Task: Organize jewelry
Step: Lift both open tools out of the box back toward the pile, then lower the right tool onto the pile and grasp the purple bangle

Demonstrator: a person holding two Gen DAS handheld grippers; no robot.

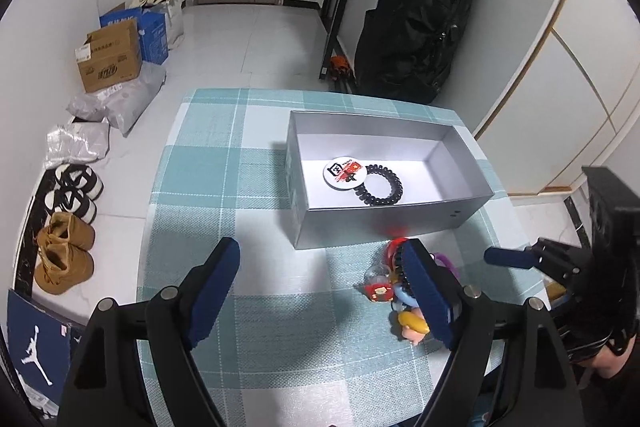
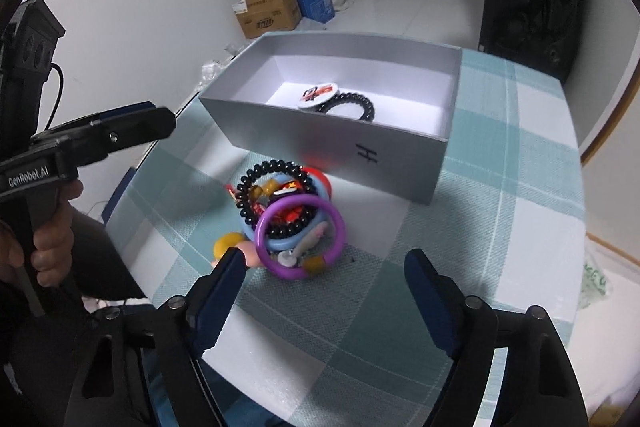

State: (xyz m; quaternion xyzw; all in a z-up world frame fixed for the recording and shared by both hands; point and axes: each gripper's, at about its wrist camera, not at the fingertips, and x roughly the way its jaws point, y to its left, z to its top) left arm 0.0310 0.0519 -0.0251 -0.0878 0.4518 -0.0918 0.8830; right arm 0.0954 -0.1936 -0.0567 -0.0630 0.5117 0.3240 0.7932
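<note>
A grey open box [image 1: 400, 223] [image 2: 320, 135] stands on the checked tablecloth. Inside lie a round badge [image 1: 343, 173] [image 2: 318, 94] and a black coil hair tie [image 1: 378, 185] [image 2: 352, 109]. In front of the box is a pile of jewelry [image 2: 290, 217] [image 1: 394, 291]: a purple ring bracelet [image 2: 300, 237], a black bead bracelet [image 2: 256, 187], a blue ring, yellow and red pieces. My left gripper [image 1: 324, 263] is open and empty above the cloth, left of the pile. My right gripper [image 2: 324, 267] is open and empty, just short of the pile.
The table [image 1: 208, 155] has a teal and white checked cloth. On the floor to the left are cardboard boxes [image 1: 110, 59], plastic bags and shoes [image 1: 64, 259]. A black backpack [image 1: 416, 27] leans on the wall behind the table.
</note>
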